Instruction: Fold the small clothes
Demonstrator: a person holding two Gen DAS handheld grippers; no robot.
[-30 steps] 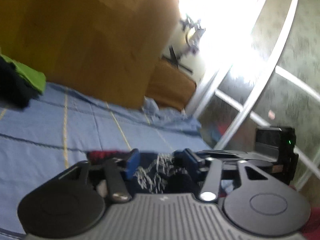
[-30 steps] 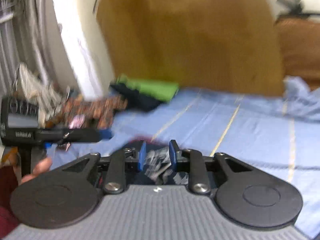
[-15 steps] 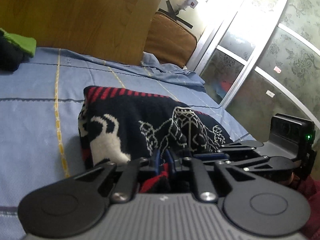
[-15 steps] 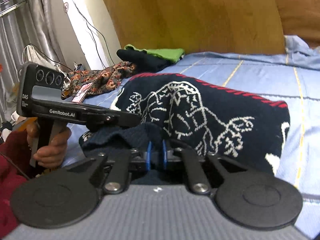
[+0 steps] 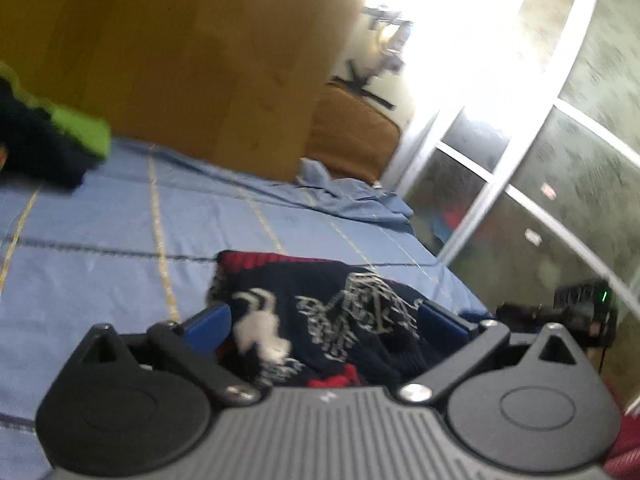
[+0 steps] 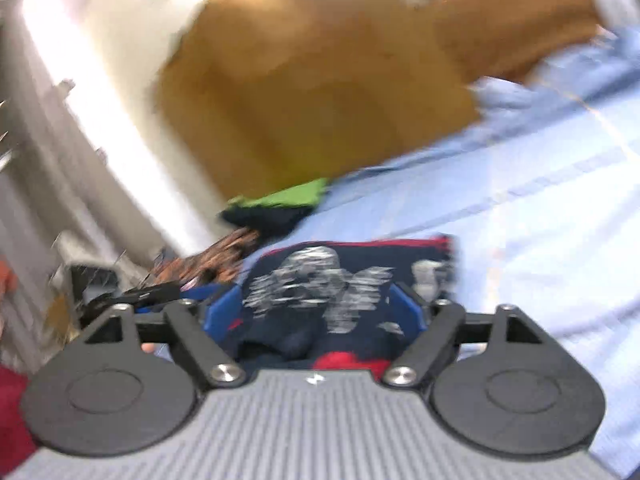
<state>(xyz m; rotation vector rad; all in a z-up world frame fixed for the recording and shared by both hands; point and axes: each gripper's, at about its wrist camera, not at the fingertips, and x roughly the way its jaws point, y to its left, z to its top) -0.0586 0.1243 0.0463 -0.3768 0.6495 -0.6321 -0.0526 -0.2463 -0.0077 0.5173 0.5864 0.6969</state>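
Observation:
A folded dark navy sweater (image 5: 320, 312) with white figures and a red hem lies on the blue bedsheet (image 5: 100, 240). My left gripper (image 5: 326, 320) has its jaws opening wide; the sweater's near edge lies between its blue pads (image 5: 210, 322) without being pressed. In the right wrist view the same sweater (image 6: 344, 280) sits between the spread blue pads (image 6: 218, 308) of my right gripper (image 6: 312, 310), whose jaws are also opening. The right gripper's body (image 5: 560, 312) shows at the right edge of the left wrist view. Both views are blurred.
A green and black garment (image 5: 52, 140) lies at the far left of the bed, also seen as a green and black pile (image 6: 280, 204) beside a brown patterned cloth (image 6: 212, 258). A wooden headboard (image 5: 180, 60) stands behind. Glass doors (image 5: 540, 180) line the right.
Both grippers were shut on the sweater's edge half a second ago; now both have spread wide and let it go. Both views have pulled back, the right one rolling.

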